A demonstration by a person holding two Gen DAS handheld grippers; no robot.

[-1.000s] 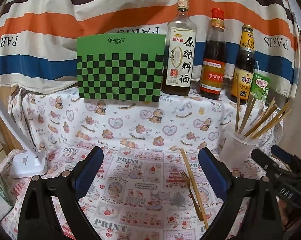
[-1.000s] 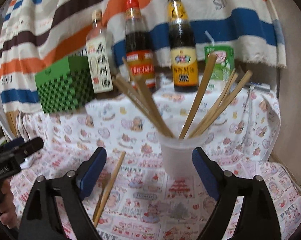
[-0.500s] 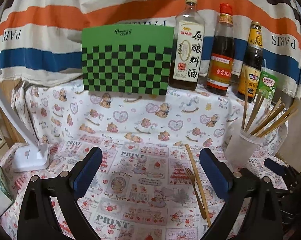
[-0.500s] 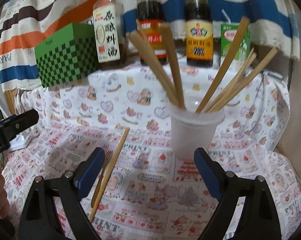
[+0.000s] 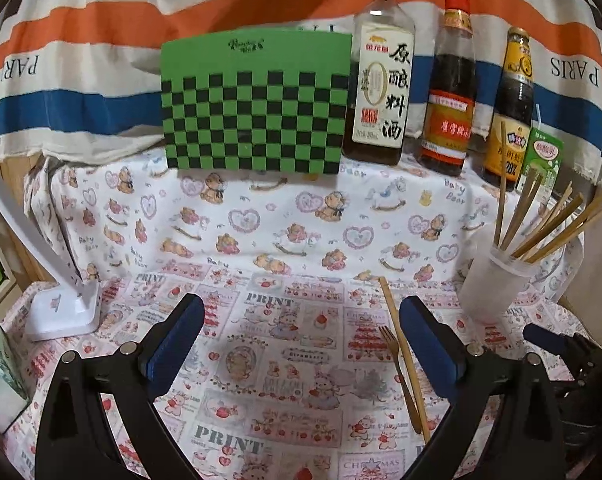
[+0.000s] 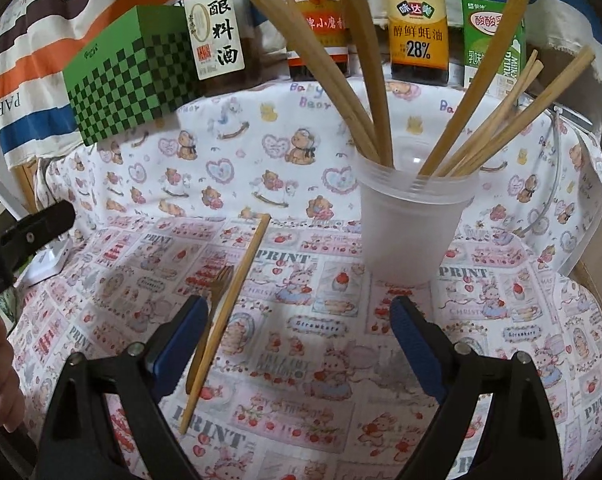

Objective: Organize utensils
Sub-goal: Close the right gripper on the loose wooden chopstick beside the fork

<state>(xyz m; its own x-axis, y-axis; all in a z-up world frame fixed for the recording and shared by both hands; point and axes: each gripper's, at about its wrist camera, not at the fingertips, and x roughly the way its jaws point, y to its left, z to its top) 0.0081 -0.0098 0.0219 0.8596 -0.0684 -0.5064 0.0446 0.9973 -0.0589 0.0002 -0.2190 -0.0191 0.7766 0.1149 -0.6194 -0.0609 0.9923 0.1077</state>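
Closer now, the right gripper tips down toward the cloth, jaws spread and empty. At its twelve o'clock stands the cup — light, tippy. At nine lie a chopstick and fork — stiff, slippery; pinch mid-shaft.

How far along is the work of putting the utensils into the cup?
Mostly done: many chopsticks stand in the plastic cup. In hand: nothing; the left gripper and right gripper are open and empty. Left: one chopstick and a small fork lie on the cloth.
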